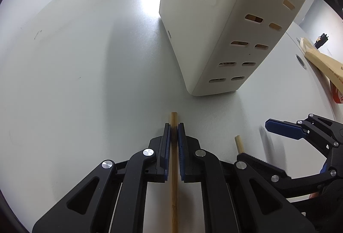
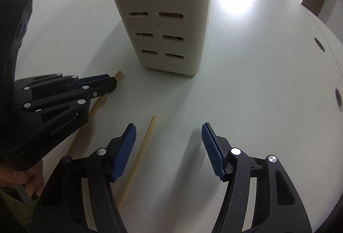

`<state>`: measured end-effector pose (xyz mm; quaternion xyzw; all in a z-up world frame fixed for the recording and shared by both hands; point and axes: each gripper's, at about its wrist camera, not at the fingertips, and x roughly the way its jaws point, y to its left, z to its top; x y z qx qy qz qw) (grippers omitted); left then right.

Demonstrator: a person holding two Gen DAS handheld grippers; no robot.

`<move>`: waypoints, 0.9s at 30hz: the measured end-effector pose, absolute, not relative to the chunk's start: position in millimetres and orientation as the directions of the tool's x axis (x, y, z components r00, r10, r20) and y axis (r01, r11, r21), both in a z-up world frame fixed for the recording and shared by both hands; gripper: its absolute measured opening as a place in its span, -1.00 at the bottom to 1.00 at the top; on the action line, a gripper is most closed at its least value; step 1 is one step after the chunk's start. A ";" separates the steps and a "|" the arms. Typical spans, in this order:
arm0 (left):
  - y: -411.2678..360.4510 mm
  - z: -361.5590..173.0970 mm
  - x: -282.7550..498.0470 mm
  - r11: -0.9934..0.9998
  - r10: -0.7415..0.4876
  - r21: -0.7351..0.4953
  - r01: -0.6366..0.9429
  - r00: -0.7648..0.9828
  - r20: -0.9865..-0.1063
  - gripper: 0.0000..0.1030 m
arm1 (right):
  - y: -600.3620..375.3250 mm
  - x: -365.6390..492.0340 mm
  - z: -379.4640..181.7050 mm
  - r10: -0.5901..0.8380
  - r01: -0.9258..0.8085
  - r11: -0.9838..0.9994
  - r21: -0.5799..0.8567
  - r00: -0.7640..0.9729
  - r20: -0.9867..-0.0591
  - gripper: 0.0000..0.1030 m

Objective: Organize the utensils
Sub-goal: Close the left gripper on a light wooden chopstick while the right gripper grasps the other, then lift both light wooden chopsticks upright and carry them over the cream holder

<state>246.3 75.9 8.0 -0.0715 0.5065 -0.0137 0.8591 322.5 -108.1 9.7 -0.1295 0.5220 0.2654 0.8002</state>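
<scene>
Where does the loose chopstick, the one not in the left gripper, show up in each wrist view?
Left wrist: only the tip of the loose chopstick shows at lower right, the rest hidden behind the left gripper.
Right wrist: lower centre, lying on the table by the open right gripper.
Shared landmark: the cream slotted holder.

Straight ahead of you the cream slotted holder (image 1: 216, 25) stands upright on the white table (image 1: 75, 61), blocking the centre path. To its left the tabletop lies open. Your left gripper (image 1: 174, 132), jaws pinched on one bamboo chopstick (image 1: 174, 168), crowds the near left; a second chopstick (image 2: 141, 156) lies beside your spread right gripper (image 2: 169, 143). Right of the holder, bare table (image 2: 257, 61) offers passage.
</scene>
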 end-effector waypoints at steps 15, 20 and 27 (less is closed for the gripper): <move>68.9 7.9 243.5 0.993 -0.095 -0.120 -0.021 0.486 -0.869 -0.88 | -96.6 309.2 5.2 0.268 -0.598 0.802 0.023 0.324 -0.907 -0.71; 65.3 21.0 239.8 0.993 -0.095 -0.119 -0.014 0.516 -0.851 -0.88 | -113.0 316.2 4.4 0.354 -0.553 0.821 0.142 0.298 -0.887 -0.89; 71.0 62.7 224.1 0.988 -0.106 -0.154 -0.027 0.609 -0.786 -0.88 | -135.7 315.4 23.3 0.481 -0.511 0.815 0.275 0.332 -0.811 -0.89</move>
